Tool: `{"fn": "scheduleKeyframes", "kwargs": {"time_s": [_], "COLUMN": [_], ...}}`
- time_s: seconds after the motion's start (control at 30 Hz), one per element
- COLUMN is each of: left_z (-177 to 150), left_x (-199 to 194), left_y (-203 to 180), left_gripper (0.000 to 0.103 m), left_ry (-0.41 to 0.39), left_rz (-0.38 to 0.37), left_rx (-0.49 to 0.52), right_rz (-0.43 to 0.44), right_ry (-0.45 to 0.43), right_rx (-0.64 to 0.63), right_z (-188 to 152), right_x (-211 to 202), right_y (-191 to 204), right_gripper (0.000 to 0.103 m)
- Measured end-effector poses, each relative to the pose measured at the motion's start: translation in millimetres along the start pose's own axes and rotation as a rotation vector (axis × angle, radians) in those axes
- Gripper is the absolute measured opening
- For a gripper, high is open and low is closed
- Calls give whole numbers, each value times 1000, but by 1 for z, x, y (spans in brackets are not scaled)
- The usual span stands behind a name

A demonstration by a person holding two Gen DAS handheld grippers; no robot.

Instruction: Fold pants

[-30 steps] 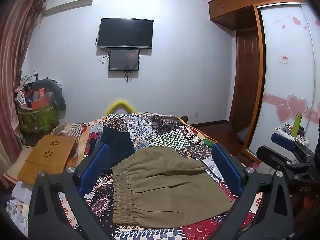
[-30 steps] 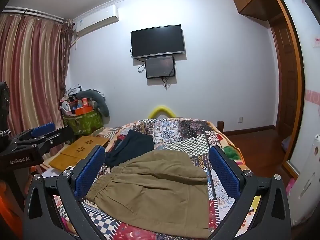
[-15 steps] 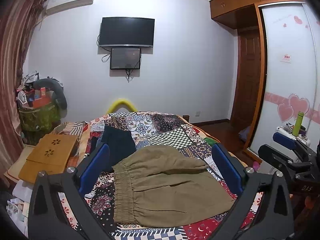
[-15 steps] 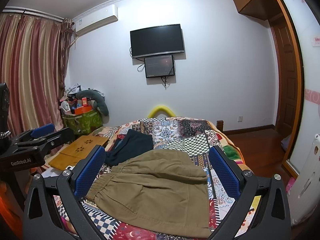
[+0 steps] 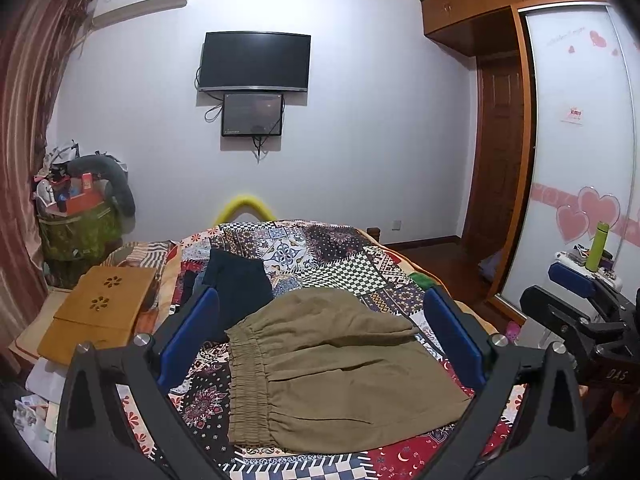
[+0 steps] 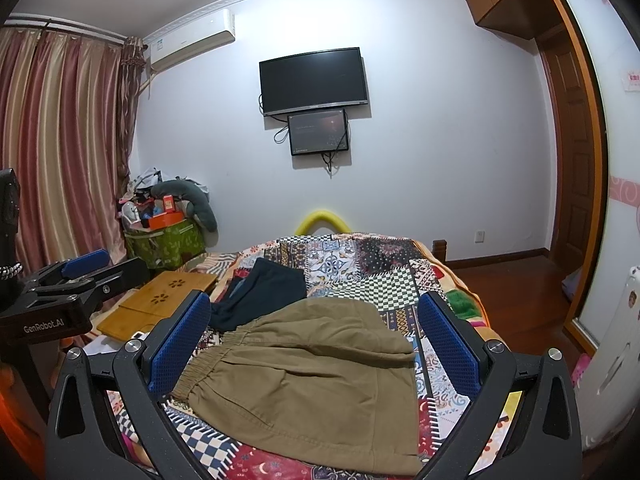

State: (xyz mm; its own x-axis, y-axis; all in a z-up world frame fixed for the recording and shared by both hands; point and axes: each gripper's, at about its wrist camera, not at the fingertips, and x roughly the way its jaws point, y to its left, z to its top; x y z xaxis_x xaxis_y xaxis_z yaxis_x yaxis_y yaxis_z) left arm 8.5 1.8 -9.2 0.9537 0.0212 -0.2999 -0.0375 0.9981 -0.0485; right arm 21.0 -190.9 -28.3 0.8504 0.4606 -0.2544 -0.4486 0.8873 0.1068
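Your bed [image 5: 352, 264] fills the middle of the room under a patchwork quilt [image 6: 384, 268]. The olive pants [image 5: 336, 368] lie folded on the quilt's near half, elastic waistband to the left, apparently doubled over, though the layers are hard to make out. A dark garment [image 5: 236, 284] lies just beyond them, touching their far left corner. Your left hand-held gripper [image 5: 320, 340] hangs above the pants, fingers spread wide, gripping nothing. Your right hand-held gripper [image 6: 316, 344] hovers likewise, released and empty.
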Motion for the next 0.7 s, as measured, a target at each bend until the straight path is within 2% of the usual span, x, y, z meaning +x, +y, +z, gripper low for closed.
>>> {"fn": "scheduleKeyframes", "kwargs": {"time_s": [0.7], "left_z": [3], "left_x": [-3], "left_y": [-1], "left_gripper": [103], "left_ry": [-7], "left_rz": [9], "left_rx": [2], "right_rz": [1], "right_ry": [-2], "right_rx": [-3], "right_z": [5], "right_x": [-5], "right_y": [-2], "right_gripper": [103]}}
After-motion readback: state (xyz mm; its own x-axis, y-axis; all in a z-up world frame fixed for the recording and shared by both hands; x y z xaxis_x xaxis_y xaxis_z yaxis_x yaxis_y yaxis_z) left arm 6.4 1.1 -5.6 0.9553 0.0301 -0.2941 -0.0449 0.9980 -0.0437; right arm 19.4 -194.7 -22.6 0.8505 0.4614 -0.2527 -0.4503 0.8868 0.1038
